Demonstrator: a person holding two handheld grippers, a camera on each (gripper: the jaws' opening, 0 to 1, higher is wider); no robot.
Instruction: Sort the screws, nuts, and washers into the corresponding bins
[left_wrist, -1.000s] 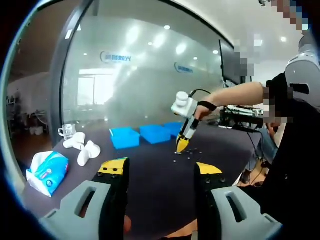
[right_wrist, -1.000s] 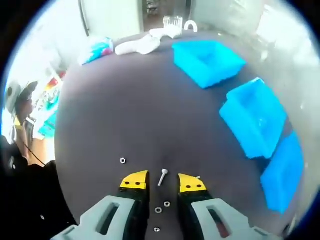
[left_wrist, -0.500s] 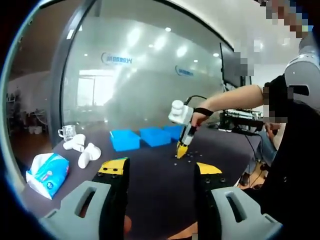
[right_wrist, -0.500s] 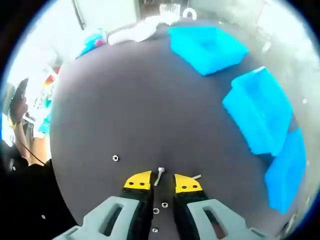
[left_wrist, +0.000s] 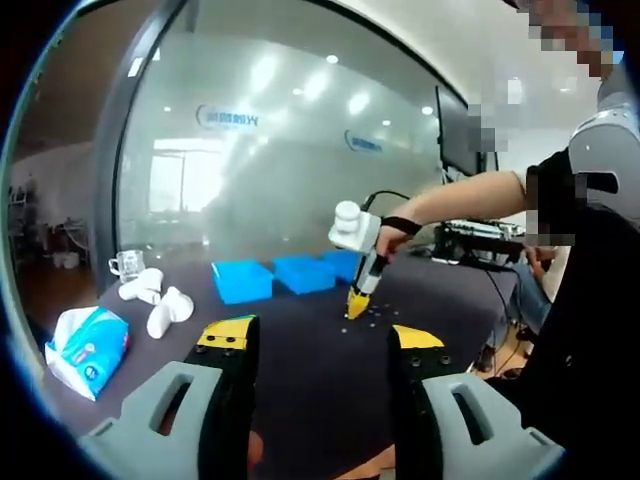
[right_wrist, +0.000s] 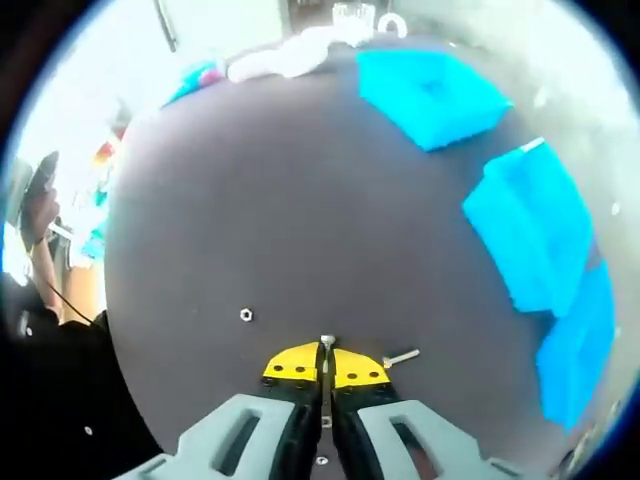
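One screw (right_wrist: 326, 346) sits pinched between my right gripper (right_wrist: 325, 366) tips, the yellow pads closed on its shank with only the head poking out beyond them, low over the dark tabletop (right_wrist: 280, 220) near its closer edge. It is a small metal thing, light and stiff, and I judge it slick enough to twist or squirt out of a two-pad pinch, so holding across the shank just under the head looks like the safest purchase. Another screw (right_wrist: 402, 356) lies on the tabletop just beside my right pad, and a nut (right_wrist: 246, 315) rests a little off to the other side. Three blue bins (right_wrist: 530, 240) run along the far right edge of the tabletop, well apart from where I grip. My left gripper (left_wrist: 320, 340) hangs spread wide and holds nothing, above the tabletop's near edge, looking across at my other hand at work.
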